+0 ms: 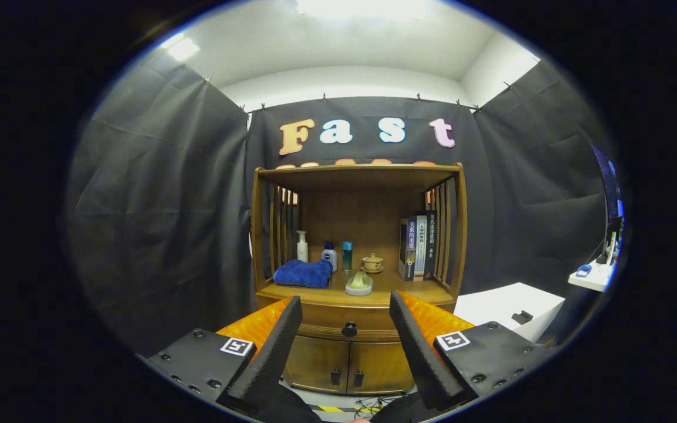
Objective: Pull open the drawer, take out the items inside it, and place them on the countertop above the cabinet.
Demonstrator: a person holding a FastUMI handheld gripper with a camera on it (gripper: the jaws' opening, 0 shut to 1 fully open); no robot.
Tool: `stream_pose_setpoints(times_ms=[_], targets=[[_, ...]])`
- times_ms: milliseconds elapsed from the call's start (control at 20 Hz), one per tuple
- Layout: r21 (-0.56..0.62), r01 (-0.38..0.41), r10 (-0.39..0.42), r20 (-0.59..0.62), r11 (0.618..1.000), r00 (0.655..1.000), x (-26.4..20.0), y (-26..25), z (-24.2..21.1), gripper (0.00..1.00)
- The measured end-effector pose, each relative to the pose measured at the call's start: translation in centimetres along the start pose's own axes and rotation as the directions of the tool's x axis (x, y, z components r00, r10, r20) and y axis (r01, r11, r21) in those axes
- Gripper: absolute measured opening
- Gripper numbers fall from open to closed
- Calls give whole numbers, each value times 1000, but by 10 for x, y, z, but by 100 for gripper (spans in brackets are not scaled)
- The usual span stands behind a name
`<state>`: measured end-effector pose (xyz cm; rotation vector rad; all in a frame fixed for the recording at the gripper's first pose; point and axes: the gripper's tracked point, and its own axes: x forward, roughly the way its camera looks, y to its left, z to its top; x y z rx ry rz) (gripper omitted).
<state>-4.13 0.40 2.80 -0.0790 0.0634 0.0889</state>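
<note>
The shallow wooden drawer [348, 329] with its round dark knob [349, 329] sat closed in the brown wooden cabinet [357, 276], seen between the two fingers and well beyond them. The jaws [345, 308] stood wide apart with nothing in them, their ribbed inner faces turned toward each other. Under the drawer were two smooth wooden doors [347, 367] with small dark pulls. Above it, the cabinet's worktop [409, 292] carried a crumpled blue cloth [304, 274], a white pump bottle [302, 246], a squat white bottle with a blue cap [329, 256], a slim teal cylinder [347, 255], a small lidded ceramic pot [372, 262], a pale rounded dish [359, 285] and upright books [417, 245] against the slatted side.
</note>
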Motion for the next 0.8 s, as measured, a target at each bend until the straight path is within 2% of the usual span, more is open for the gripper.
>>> stream_pose_setpoints(times_ms=[400, 800], targets=[[4, -44, 44, 19, 999, 999, -24, 27, -4, 97], [55, -40, 38, 23, 998, 999, -31, 30, -17, 97]])
